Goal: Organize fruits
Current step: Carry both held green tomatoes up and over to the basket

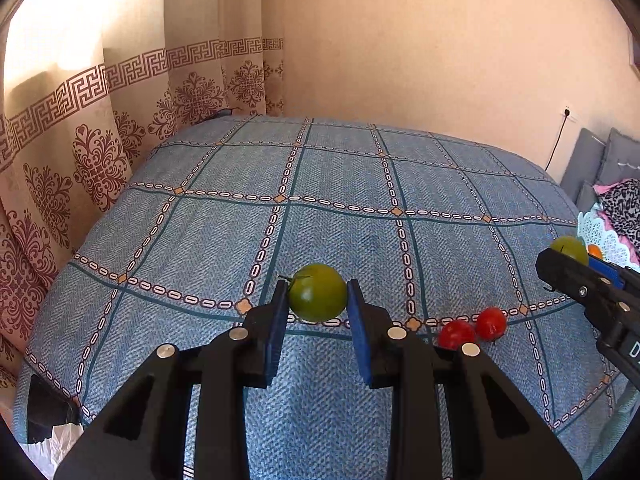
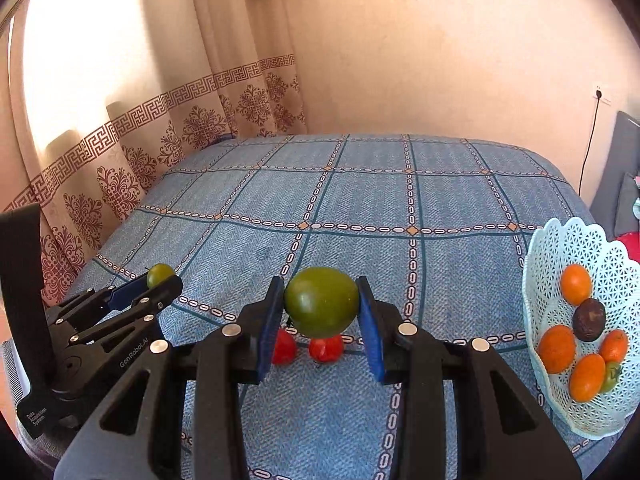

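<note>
Clamping a green tomato (image 1: 317,292) each, your left gripper (image 1: 318,300) and right gripper (image 2: 320,308) hold firm; carry the right's green fruit (image 2: 321,307) clear over both red tomatoes (image 2: 326,348) toward the basket (image 2: 538,280) at three o'clock, releasing low onto the oranges (image 2: 557,349).

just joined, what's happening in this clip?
Fruit sorting on a bed with a blue checked cover. Each handheld pair of tongs is shut on a green fruit: the left tongs hold one green fruit, the right tongs a larger green fruit, both lifted off the cover. Two red fruits lie on the cover. The white lattice basket holds orange fruits and a dark one.
</note>
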`<state>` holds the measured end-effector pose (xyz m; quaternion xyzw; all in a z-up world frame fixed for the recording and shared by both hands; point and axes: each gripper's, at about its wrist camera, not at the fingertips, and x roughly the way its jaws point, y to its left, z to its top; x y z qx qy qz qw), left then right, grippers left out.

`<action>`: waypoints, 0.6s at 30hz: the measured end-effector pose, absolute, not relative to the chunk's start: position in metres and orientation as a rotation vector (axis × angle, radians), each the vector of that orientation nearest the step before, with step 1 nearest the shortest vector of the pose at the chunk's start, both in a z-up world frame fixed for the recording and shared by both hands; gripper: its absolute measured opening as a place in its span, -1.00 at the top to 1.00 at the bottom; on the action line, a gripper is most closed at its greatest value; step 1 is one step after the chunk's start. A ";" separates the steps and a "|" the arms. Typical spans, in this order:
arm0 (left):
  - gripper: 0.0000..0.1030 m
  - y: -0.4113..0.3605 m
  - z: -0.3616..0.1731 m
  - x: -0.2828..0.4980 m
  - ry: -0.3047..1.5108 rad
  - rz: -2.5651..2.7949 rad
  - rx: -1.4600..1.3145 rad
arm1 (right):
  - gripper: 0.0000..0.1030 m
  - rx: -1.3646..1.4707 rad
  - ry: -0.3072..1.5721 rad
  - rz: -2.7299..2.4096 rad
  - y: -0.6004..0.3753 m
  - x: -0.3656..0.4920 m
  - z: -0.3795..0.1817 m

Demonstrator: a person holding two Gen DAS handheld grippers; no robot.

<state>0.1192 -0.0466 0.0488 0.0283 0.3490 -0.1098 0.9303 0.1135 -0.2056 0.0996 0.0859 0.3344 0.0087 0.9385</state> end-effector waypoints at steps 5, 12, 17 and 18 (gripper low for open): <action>0.43 -0.057 0.060 0.108 0.688 -0.242 0.083 | 0.27 0.214 0.648 -0.006 -0.224 0.098 0.106; 0.43 -0.079 0.074 0.090 0.653 -0.284 0.122 | 0.27 0.271 0.595 -0.059 -0.255 0.076 0.113; 0.43 -0.101 0.082 0.079 0.630 -0.318 0.149 | 0.27 0.310 0.564 -0.110 -0.280 0.058 0.118; 0.43 -0.105 0.083 0.078 0.627 -0.325 0.156 | 0.27 0.318 0.558 -0.121 -0.285 0.054 0.119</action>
